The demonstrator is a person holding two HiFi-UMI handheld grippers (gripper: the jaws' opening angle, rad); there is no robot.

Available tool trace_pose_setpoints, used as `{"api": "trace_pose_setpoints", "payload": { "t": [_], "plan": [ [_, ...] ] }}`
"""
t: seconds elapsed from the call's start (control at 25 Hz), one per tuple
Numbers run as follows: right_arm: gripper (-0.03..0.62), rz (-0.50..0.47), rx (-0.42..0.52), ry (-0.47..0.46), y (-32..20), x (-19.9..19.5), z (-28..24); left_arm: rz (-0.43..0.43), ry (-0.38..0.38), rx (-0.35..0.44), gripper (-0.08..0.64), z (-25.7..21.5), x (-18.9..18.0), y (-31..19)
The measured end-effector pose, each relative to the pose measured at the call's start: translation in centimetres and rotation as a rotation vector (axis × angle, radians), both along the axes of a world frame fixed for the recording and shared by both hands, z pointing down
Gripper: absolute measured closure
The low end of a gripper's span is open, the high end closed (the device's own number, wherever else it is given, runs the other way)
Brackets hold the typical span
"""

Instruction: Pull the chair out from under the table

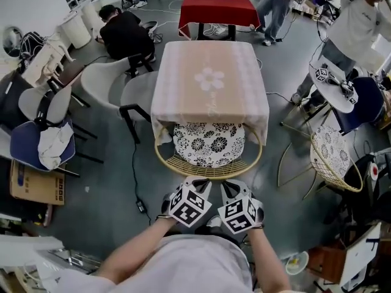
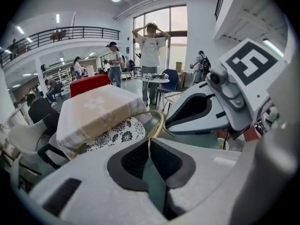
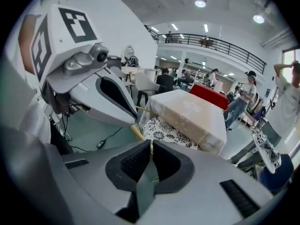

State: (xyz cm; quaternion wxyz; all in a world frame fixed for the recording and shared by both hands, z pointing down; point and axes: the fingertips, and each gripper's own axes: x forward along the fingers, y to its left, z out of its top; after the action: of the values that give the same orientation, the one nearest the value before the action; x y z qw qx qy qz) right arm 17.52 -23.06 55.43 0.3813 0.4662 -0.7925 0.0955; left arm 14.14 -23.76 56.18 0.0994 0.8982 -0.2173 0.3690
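A gold wire chair (image 1: 208, 171) with a black-and-white floral cushion (image 1: 208, 144) is tucked under a square table (image 1: 209, 81) draped in a beige cloth. In the head view both grippers hover side by side just in front of the chair's back rim, apart from it. My left gripper (image 1: 201, 184) is shut with nothing in it. My right gripper (image 1: 230, 187) is shut and empty too. In the left gripper view the shut jaws (image 2: 149, 142) point at the gold rim (image 2: 158, 121). The right gripper view shows shut jaws (image 3: 151, 147) before the cushion (image 3: 168, 130).
White shell chairs (image 1: 104, 81) stand left of the table, a second gold wire chair (image 1: 330, 157) and a round white table (image 1: 333, 84) to the right. A red-clothed table (image 1: 217, 8) stands behind. A cable with a plug block (image 1: 140, 206) lies on the floor. People stand around.
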Motion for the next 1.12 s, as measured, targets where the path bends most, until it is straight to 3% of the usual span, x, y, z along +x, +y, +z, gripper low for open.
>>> {"api": "trace_pose_setpoints", "payload": {
  "t": [0.2, 0.68, 0.84, 1.12],
  "plan": [
    [0.589, -0.107, -0.009, 0.071, -0.4, 0.2, 1.2, 0.045, -0.037, 0.026, 0.551, 0.6, -0.1, -0.2],
    [0.586, -0.292, -0.052, 0.223, -0.8, 0.3, 4.2, 0.246, -0.178, 0.072, 0.453, 3.9, -0.9, -0.3],
    [0.497, -0.332, -0.072, 0.262, -0.8, 0.4, 4.8, 0.279, -0.215, 0.076, 0.423, 4.8, -1.3, -0.7],
    [0.461, -0.439, -0.088, 0.397, -1.3, 1.3, 6.9, 0.357, -0.292, 0.094, 0.389, 6.7, -2.1, -1.1]
  ]
}}
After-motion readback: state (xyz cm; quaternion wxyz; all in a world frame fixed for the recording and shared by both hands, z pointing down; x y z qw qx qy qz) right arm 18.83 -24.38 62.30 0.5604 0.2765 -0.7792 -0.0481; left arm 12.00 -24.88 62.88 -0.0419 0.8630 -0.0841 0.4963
